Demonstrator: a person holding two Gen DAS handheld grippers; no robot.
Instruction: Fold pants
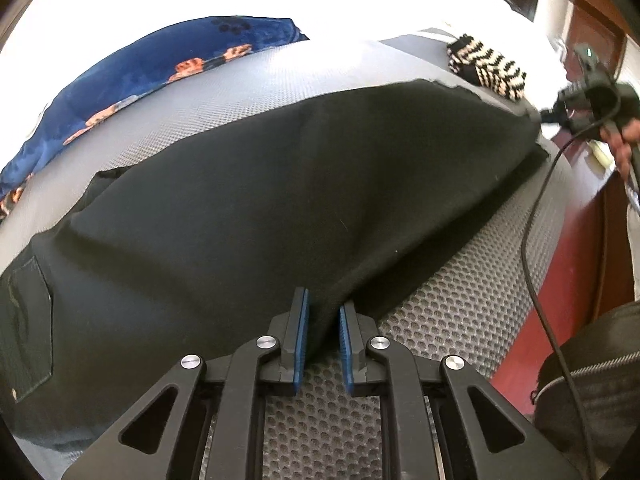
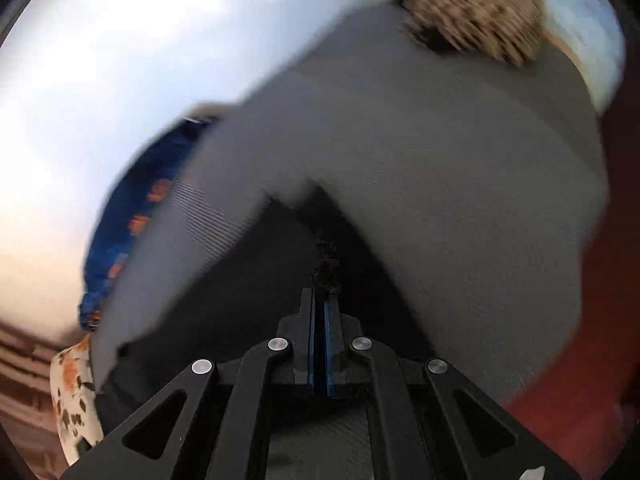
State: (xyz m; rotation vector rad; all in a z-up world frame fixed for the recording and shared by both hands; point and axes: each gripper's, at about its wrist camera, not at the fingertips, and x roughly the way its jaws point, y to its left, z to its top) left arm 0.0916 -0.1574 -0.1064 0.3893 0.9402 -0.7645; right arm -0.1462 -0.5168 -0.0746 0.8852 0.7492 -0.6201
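Observation:
Black pants [image 1: 248,184] lie spread on a grey mesh mat [image 1: 460,300]. A back pocket [image 1: 28,320] shows at the far left. My left gripper [image 1: 323,308] is shut on a fold of the pants near their front edge and lifts it slightly. My right gripper [image 1: 560,114] shows at the far right of the left wrist view, holding the far end of the pants. In the blurred right wrist view my right gripper [image 2: 320,300] is shut on the frayed black pants hem [image 2: 326,268].
A blue blanket with orange prints [image 1: 140,72] lies behind the mat. A black-and-cream striped cloth [image 1: 490,66] sits at the back right. A black cable [image 1: 536,280] hangs at the right over a red floor [image 1: 560,300]. A dark bag [image 1: 592,384] is at the lower right.

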